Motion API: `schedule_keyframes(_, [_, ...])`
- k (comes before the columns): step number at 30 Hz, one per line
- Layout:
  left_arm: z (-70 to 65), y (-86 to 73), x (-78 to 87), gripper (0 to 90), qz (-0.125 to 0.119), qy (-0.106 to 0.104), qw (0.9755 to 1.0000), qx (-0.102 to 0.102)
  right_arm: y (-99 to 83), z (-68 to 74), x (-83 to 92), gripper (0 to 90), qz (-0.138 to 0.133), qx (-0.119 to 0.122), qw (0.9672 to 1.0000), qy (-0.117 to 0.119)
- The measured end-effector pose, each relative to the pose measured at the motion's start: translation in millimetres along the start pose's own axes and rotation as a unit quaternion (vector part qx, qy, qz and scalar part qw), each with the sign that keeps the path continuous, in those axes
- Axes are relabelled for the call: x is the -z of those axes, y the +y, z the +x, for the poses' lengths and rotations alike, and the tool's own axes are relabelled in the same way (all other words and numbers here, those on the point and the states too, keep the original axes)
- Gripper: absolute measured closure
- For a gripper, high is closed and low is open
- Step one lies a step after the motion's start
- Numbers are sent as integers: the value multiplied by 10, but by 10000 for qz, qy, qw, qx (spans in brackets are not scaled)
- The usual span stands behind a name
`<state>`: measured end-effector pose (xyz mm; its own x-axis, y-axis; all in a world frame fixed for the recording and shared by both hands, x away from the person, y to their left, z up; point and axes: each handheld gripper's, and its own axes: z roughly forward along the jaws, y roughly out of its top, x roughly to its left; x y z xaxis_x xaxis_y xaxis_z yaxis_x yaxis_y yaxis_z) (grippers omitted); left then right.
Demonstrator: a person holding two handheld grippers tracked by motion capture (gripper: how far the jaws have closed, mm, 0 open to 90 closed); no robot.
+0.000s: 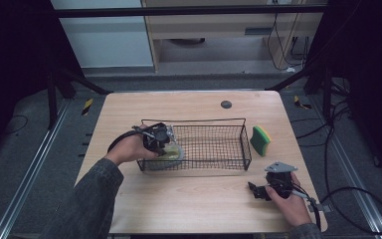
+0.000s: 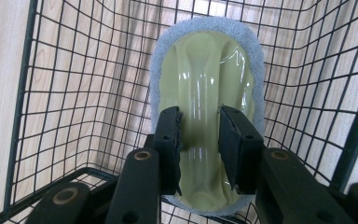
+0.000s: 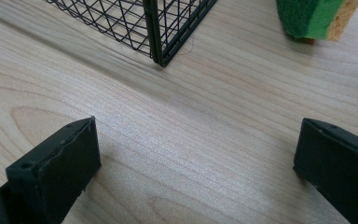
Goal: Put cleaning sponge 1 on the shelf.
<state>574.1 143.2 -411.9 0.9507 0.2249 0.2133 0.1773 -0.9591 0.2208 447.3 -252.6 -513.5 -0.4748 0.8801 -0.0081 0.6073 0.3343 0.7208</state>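
A pale yellow-green scrub pad (image 2: 205, 70) with a grey-blue rim lies in the left end of a black wire basket (image 1: 194, 121). My left gripper (image 2: 199, 149) reaches down into the basket, its pads squeezing the pad's raised middle ridge. From above, the left gripper (image 1: 165, 148) sits over the scrub pad (image 1: 173, 155) at the basket's near left corner. My right gripper (image 1: 257, 190) rests on the table at the front right, jaws wide apart with bare wood between them. The right gripper (image 3: 196, 140) faces a corner of the basket (image 3: 156, 32).
A green and yellow sponge (image 1: 260, 140) stands on edge just right of the basket, and the sponge (image 3: 314, 16) is at the top right of the right gripper view. A small dark round disc (image 1: 226, 104) lies on the wooden table (image 1: 204, 204) behind the basket.
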Motion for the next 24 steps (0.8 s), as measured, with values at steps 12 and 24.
schedule_keyframes(12, [-21,27,286,435,-626,626,9954,379,1,0,-1,5,-5,1,10000,-4])
schedule_keyframes(24, [-150,-82,482,84,-1757,781,9674,1650,24,-7,-1,19,72,-19,10000,16])
